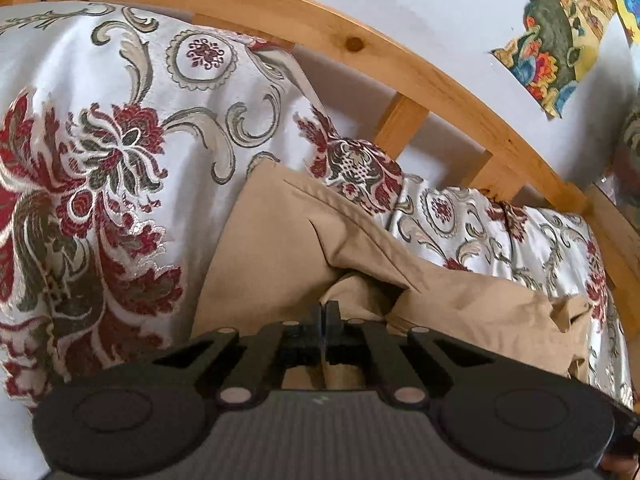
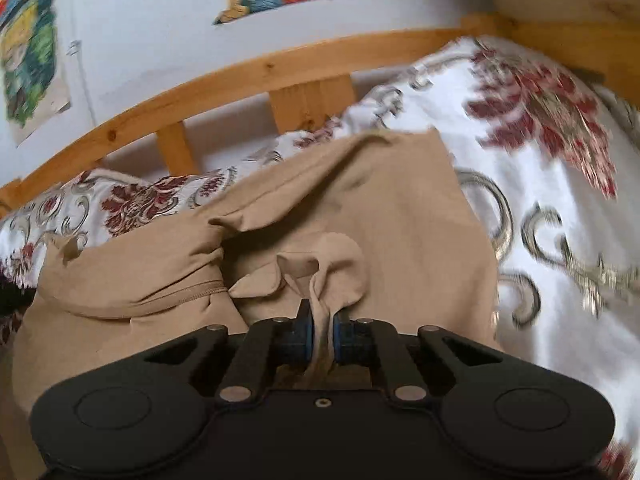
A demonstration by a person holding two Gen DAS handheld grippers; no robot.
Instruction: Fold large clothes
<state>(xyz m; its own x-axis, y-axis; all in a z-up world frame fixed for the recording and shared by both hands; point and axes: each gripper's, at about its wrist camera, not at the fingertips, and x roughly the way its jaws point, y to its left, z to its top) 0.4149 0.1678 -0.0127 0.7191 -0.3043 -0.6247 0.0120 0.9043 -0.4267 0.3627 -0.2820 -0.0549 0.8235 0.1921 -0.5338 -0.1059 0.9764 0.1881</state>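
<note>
A large tan garment (image 1: 280, 240) lies bunched on a bed with a white, red-flowered bedspread (image 1: 100, 140). My left gripper (image 1: 325, 308) is shut, its jaws pressed together at the near edge of the garment; tan cloth shows below the jaws, so it appears to pinch the cloth. In the right wrist view the same tan garment (image 2: 380, 208) is spread ahead, with a folded sleeve at left. My right gripper (image 2: 322, 316) is shut on a gathered fold of the tan garment that rises between its blue pads (image 2: 306, 332).
A wooden bed rail (image 1: 400, 68) with upright slats runs behind the bed, also in the right wrist view (image 2: 240, 76). Colourful pictures (image 1: 560, 28) hang on the white wall. The flowered bedspread (image 2: 540, 180) extends to the right of the garment.
</note>
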